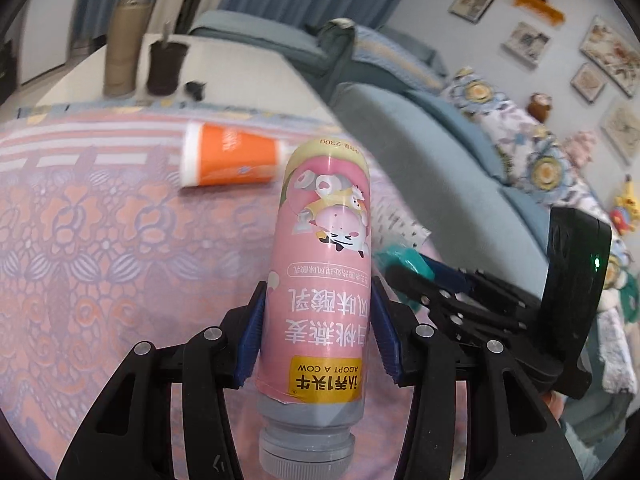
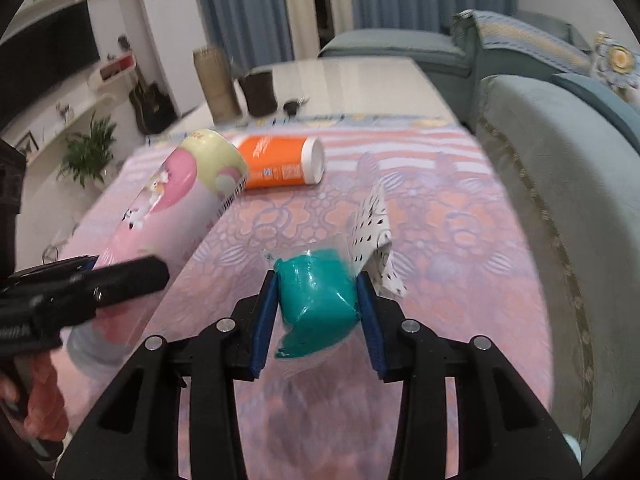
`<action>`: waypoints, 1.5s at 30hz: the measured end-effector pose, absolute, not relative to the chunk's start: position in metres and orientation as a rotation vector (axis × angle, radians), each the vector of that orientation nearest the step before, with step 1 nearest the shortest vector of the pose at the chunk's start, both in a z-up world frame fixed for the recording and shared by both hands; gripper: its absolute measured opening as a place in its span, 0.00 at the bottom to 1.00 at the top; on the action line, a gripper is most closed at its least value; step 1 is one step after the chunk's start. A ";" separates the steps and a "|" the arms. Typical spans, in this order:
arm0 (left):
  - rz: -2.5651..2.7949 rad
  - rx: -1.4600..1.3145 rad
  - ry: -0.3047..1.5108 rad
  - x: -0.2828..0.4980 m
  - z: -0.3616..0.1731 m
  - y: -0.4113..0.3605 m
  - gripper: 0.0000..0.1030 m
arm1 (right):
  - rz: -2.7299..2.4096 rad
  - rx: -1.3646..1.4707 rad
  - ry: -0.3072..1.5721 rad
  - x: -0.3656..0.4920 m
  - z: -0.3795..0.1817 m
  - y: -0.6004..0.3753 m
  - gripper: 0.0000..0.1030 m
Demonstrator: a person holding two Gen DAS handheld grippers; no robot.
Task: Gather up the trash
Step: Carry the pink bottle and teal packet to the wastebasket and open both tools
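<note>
left gripper clamps a pink yogurt bottle above the floral tablecloth; right gripper pinches a teal wrapper, whose slick film could slip out. orange bottle lies beyond.

Blue sofa, curtains, possibly framed pictures.

Pink bottle, teal wrapper, orange cup

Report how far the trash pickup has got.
No bin shows, so nothing looks binned. In hand: left gripper clamps the pink bottle; right gripper clamps the teal wrapper. Left: the orange cup and spotted paper on the tablecloth.
</note>
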State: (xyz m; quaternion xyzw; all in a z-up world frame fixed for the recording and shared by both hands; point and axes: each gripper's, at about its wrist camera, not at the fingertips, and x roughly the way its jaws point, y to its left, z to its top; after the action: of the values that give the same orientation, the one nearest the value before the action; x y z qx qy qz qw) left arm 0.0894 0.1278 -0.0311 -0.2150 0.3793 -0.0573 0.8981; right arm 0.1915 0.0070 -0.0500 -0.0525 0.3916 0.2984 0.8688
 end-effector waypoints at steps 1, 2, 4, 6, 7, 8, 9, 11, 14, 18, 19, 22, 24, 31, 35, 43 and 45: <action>-0.133 -0.445 0.775 0.084 -0.022 0.120 0.45 | 0.614 -0.096 0.808 0.183 -0.042 -0.004 0.35; -0.141 -0.440 0.768 0.081 -0.017 0.112 0.45 | 0.605 -0.086 0.800 0.177 -0.036 -0.012 0.35; -0.169 -0.427 0.749 0.074 -0.002 0.095 0.45 | 0.580 -0.060 0.781 0.162 -0.020 -0.038 0.35; -0.200 -0.424 0.739 0.070 0.009 0.080 0.45 | 0.557 -0.041 0.773 0.151 -0.010 -0.059 0.35; -0.221 -0.422 0.733 0.067 0.015 0.070 0.45 | 0.559 -0.018 0.775 0.146 -0.007 -0.072 0.35; -0.233 -0.413 0.728 0.065 0.020 0.060 0.45 | 0.573 0.006 0.788 0.144 -0.006 -0.082 0.35; -0.238 -0.407 0.726 0.064 0.023 0.055 0.45 | 0.597 0.035 0.826 0.143 -0.008 -0.092 0.35; -0.258 -0.406 0.728 0.060 0.027 0.040 0.45 | 0.609 0.037 0.882 0.141 -0.019 -0.102 0.35; -0.279 -0.411 0.729 0.055 0.025 0.026 0.45 | 0.603 0.040 0.966 0.135 -0.054 -0.109 0.35; -0.299 -0.403 0.747 0.053 0.014 0.015 0.46 | 0.599 0.005 0.993 0.117 -0.086 -0.111 0.41; -0.301 -0.409 0.750 0.054 0.010 0.014 0.46 | 0.588 -0.008 0.999 0.114 -0.091 -0.111 0.41; -0.294 -0.416 0.754 0.055 0.002 0.019 0.46 | 0.569 -0.032 1.016 0.103 -0.104 -0.113 0.48; -0.289 -0.421 0.758 0.055 -0.001 0.020 0.46 | 0.578 -0.018 1.028 0.096 -0.110 -0.118 0.48; -0.295 -0.414 0.760 0.056 -0.005 0.020 0.45 | 0.576 0.017 0.957 0.083 -0.101 -0.128 0.48; -0.301 -0.403 0.753 0.056 -0.005 0.019 0.45 | 0.591 -0.067 0.910 0.090 -0.089 -0.105 0.51; -0.290 -0.394 0.757 0.056 -0.006 0.014 0.44 | 0.567 -0.157 0.961 0.110 -0.109 -0.083 0.35; -0.290 -0.397 0.754 0.056 -0.005 0.012 0.44 | 0.567 -0.154 0.948 0.105 -0.106 -0.083 0.34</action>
State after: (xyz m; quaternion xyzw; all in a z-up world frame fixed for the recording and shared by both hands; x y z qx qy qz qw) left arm 0.0559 0.0122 -0.0048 -0.1919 0.3644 -0.1399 0.9005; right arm 0.1054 -0.0833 -0.1062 -0.0730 0.4499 0.2692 0.8484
